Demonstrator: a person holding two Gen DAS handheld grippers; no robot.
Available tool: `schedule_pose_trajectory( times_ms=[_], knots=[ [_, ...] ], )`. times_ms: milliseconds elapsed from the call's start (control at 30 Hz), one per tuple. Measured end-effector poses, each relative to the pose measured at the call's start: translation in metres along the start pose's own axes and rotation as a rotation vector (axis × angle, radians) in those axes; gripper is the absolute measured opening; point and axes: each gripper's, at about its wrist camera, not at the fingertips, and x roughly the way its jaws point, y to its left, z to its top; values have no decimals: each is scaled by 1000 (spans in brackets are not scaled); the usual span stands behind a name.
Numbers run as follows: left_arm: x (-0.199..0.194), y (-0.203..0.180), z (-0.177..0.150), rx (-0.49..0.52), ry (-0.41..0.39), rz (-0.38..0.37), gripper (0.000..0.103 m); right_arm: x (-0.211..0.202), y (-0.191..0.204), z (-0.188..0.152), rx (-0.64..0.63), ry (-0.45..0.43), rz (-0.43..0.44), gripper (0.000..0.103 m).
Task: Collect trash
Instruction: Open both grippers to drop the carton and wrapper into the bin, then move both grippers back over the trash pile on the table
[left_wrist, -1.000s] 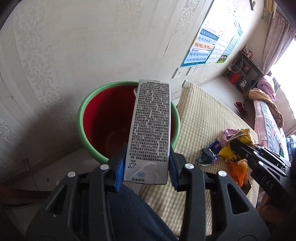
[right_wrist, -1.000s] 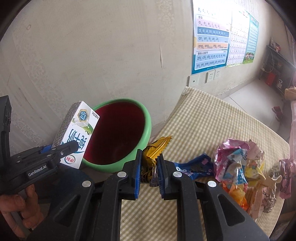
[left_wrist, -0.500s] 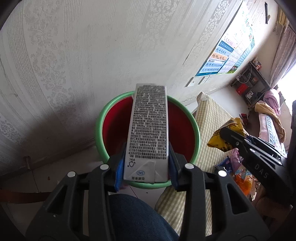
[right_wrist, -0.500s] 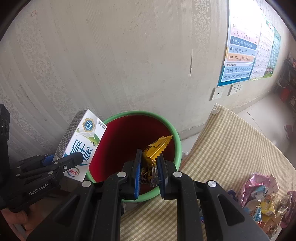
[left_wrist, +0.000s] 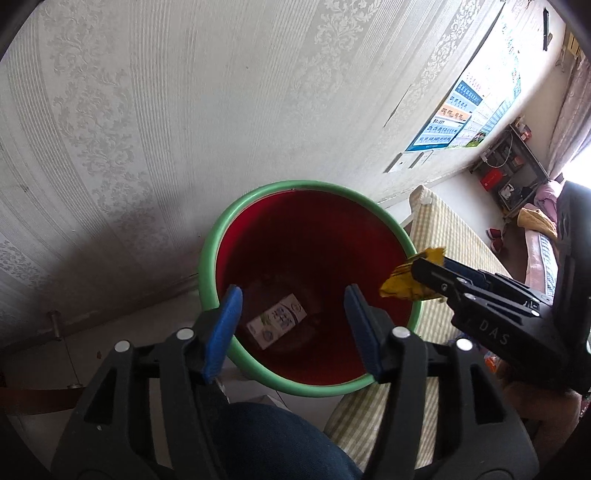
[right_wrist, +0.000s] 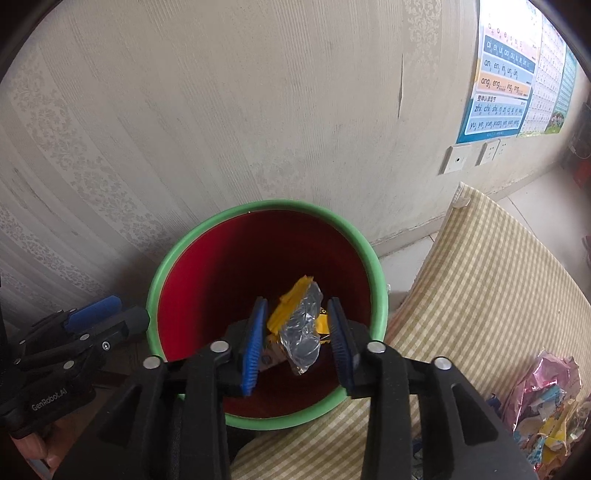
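Observation:
A red bucket with a green rim (left_wrist: 207, 258) stands against the wall. A milk carton (left_wrist: 277, 321) lies at its bottom. Above it my left gripper (left_wrist: 293, 328) has its jaws opening, and nothing is between the blue pads. In the right wrist view my right gripper (right_wrist: 297, 343) hangs over the bucket (right_wrist: 266, 206) with its jaws opening. A yellow and silver wrapper (right_wrist: 301, 325) sits loose between its pads, which do not press on it. The left gripper (right_wrist: 118, 314) shows at the bucket's left rim. The right gripper (left_wrist: 424, 269) shows over its right rim.
A checked cloth surface (right_wrist: 480, 277) lies right of the bucket, with a pile of several coloured wrappers (right_wrist: 546, 406) on it. The wallpapered wall (right_wrist: 221, 110) is close behind. A person's knee in blue trousers (left_wrist: 273, 443) is below the left gripper.
Both grippers moved over the bucket. The left let go of the milk carton, which dropped to the bottom. The right one's jaws parted from the yellow wrapper.

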Motion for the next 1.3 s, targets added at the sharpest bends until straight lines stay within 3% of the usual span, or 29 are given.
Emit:
schedule_pose_trajectory(
  times_ms=[33, 133, 433, 600, 1300],
  knots=[
    [-1, 1, -1, -4, -3, 4, 71, -1, 0, 0, 3, -1, 5, 52],
    [-5, 6, -4, -25, -9, 9, 81, -7, 1, -2, 8, -11, 7, 61],
    [-19, -8, -8, -15, -25, -6, 97, -52, -9, -17, 59, -75, -30, 77],
    [-30, -37, -17, 49, -28, -45, 98, -83, -29, -43, 108, -96, -66, 82],
    [-48, -182, -78, 301, -2, -187, 97, -188, -142, -184, 360, -151, -259, 83]
  ],
)
